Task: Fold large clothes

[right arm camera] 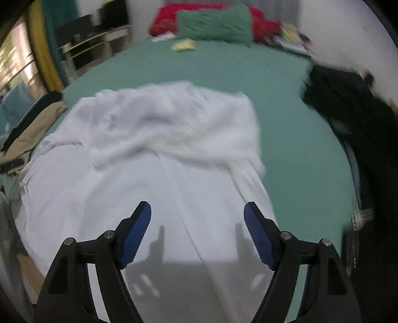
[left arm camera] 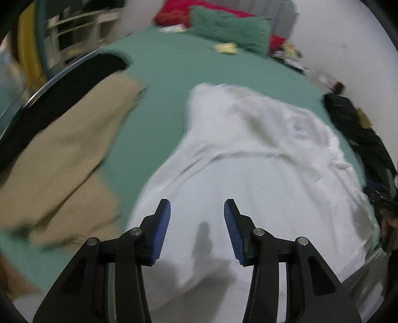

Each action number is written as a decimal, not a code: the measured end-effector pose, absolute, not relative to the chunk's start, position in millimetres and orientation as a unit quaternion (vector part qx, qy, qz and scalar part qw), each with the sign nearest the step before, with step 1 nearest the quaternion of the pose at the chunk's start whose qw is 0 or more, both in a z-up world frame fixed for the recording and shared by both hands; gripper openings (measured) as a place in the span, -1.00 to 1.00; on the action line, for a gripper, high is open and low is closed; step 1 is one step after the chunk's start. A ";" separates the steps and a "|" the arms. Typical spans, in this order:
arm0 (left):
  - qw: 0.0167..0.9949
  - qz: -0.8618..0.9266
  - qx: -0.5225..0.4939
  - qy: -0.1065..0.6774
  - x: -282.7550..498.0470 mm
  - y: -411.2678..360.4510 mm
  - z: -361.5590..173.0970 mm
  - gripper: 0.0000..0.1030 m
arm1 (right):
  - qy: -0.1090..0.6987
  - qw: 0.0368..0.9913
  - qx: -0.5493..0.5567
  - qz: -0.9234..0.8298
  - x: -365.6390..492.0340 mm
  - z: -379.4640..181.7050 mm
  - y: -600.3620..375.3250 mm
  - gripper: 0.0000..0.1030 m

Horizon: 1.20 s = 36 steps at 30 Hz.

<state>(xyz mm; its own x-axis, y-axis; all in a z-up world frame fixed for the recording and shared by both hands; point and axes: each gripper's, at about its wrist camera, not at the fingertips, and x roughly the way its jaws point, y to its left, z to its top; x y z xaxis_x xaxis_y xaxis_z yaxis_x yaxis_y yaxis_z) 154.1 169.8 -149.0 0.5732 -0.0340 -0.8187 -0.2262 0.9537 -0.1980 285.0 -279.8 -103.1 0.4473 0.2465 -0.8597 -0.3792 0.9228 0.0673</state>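
Left wrist view: we see our left gripper (left arm camera: 197, 206) over the near part of the white cloth (left arm camera: 248, 161).
Left gripper: its blue pads (left arm camera: 161, 231) stand apart, and nothing is between them.
Right wrist view: we see our right gripper (right arm camera: 197, 208) over the same white cloth (right arm camera: 161, 139).
Right gripper: its pads (right arm camera: 135, 238) stand wider apart, and they hold nothing.
White cloth: it lies on the green bed (left arm camera: 169, 74), flat near us and bunched up at the far end.
Shadows: both grippers throw dark shadows on the cloth under them.
Only in left view, big: a tan cloth (left arm camera: 74, 159) lies on the bed to the left of the white one, well apart from it, with a black edge (left arm camera: 62, 92) behind it.
Same tan cloth in right view: we see just a small bit at the left side (right arm camera: 29, 129).
Only in right view, big: a black pile (right arm camera: 348, 116) sits at the right side of the bed (right arm camera: 199, 64).
Both views: a green pillow (right arm camera: 214, 24) and red bedding (right arm camera: 164, 20) lie at the far end.
Blur: both pictures are smeared, so we cannot tell small things.
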 end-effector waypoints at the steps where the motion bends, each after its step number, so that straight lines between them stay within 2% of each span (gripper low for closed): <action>1: 0.872 0.064 -0.153 0.460 143.5 177.9 -152.3 0.03 | 0.505 0.844 -0.054 0.173 278.8 -107.0 -294.1 0.49; 2: 0.869 0.070 -0.162 0.461 137.0 185.0 -156.9 0.15 | 0.518 0.839 -0.040 0.160 272.8 -111.1 -307.6 0.49; 4: 0.864 0.071 -0.183 0.463 124.5 190.4 -163.7 0.19 | 0.532 0.834 -0.023 0.146 262.7 -116.5 -326.5 0.49; 8: 0.869 0.053 -0.168 0.463 125.1 182.8 -165.7 0.20 | 0.549 0.828 0.004 0.113 247.5 -124.8 -354.8 0.49; 11: 0.848 0.034 -0.131 0.512 131.5 168.0 -182.6 0.20 | 0.561 0.821 0.037 0.101 244.5 -129.4 -371.4 0.49; 13: 0.848 0.038 -0.105 0.518 130.7 161.5 -184.9 0.19 | 0.566 0.814 0.068 0.113 244.7 -135.1 -378.6 0.49; 15: 0.846 0.018 -0.098 0.525 132.3 156.2 -183.2 -0.51 | 0.565 0.814 0.069 0.115 243.4 -135.6 -380.2 0.49; 16: 0.841 0.011 -0.094 0.533 133.0 154.4 -184.1 -0.94 | 0.564 0.816 0.067 0.110 242.5 -133.7 -380.7 0.49; 22: 0.849 0.018 -0.076 0.523 117.7 157.2 -158.8 -0.94 | 0.545 0.828 0.095 0.087 239.7 -110.2 -393.2 0.49; 27: 0.821 0.037 -0.072 0.565 104.4 181.4 -164.1 -0.93 | 0.568 0.808 0.126 0.095 240.5 -138.4 -398.4 0.49; 28: 0.818 0.045 -0.081 0.568 103.6 188.1 -163.1 -0.93 | 0.569 0.807 0.126 0.095 241.7 -140.5 -396.6 0.49; 30: 0.822 0.050 -0.090 0.561 102.4 196.4 -154.3 -0.74 | 0.563 0.810 0.124 0.104 245.4 -140.6 -392.3 0.49; 32: 0.836 0.048 -0.100 0.537 103.5 198.7 -141.6 0.04 | 0.565 0.809 0.117 0.113 247.2 -142.3 -386.2 0.49; 33: 0.844 0.048 -0.104 0.524 104.5 198.5 -135.9 0.18 | 0.565 0.809 0.115 0.118 246.7 -142.5 -382.8 0.49; 34: 0.852 0.052 -0.108 0.510 107.1 198.8 -132.5 0.24 | 0.565 0.808 0.111 0.125 245.8 -143.2 -379.9 0.49; 36: 0.849 0.051 -0.113 0.513 116.0 198.0 -138.6 0.24 | 0.567 0.807 0.089 0.135 243.8 -143.7 -368.3 0.35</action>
